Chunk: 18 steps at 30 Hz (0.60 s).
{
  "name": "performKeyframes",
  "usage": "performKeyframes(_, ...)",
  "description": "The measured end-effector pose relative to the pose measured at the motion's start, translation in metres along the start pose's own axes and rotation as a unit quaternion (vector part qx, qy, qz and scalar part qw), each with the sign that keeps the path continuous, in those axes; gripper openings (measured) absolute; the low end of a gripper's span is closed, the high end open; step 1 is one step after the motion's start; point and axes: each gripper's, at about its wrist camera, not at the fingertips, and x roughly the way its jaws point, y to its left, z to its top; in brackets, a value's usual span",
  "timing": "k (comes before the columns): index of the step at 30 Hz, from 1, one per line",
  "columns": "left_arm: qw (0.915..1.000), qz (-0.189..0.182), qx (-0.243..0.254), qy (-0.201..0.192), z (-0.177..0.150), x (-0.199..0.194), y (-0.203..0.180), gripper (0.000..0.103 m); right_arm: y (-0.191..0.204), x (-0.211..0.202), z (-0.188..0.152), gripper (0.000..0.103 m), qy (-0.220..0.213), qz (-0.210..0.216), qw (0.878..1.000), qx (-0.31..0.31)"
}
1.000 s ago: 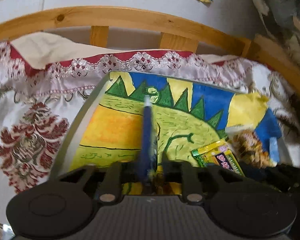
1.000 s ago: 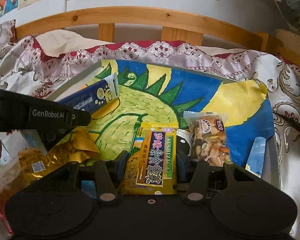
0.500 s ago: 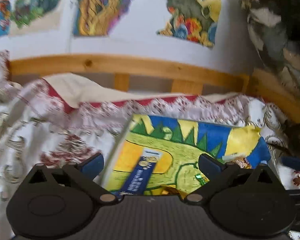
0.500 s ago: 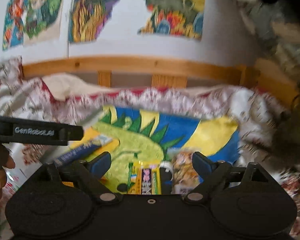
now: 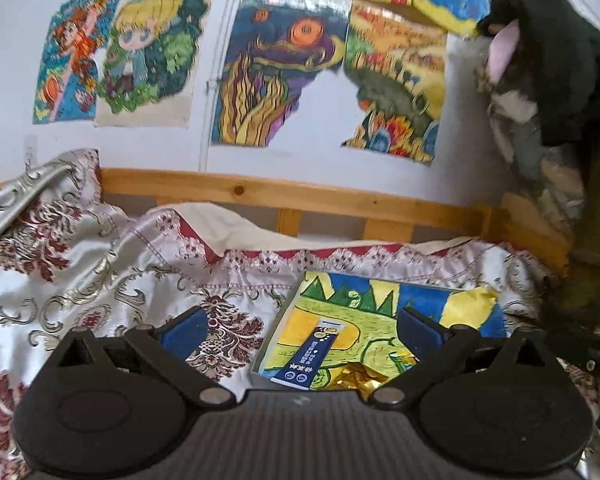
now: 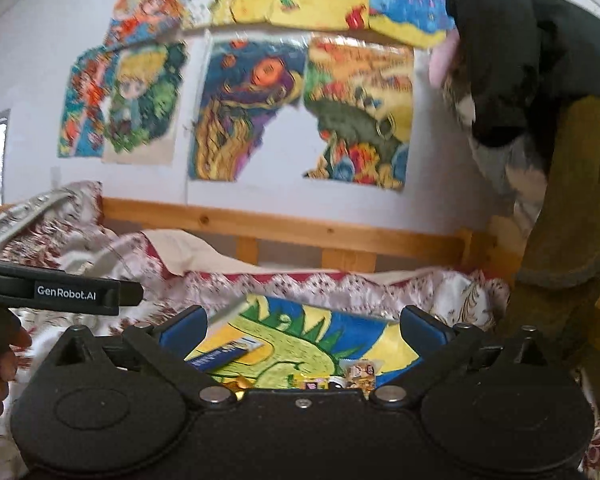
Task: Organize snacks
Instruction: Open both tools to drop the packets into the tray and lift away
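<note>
On tray — one blue packet, one gold wrapper.

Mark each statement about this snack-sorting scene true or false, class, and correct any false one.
1. The left gripper grips the blue packet. False: its jaws are wide open and the packet lies in the tray.
2. The right gripper is open and empty. True.
3. The tray's inside shows a green dinosaur drawing. True.
4. The tray rests on a bare wooden table. False: it sits on a patterned bedspread.
5. A gold wrapper lies in the tray beside the blue packet. True.
</note>
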Motion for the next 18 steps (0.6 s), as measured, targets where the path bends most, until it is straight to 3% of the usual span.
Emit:
performKeyframes(9,0.9999,0.009,-0.012,-0.001,-0.036,-0.068,0.009,0.103,0.021,-0.067,-0.012,0.102,-0.019,0.016,1.0,-0.003)
performKeyframes(18,0.9993,0.036,0.002,0.005,-0.061,-0.107,0.024,0.103,0.036,-0.108,-0.038,0.102,-0.017,0.013,1.0,0.011)
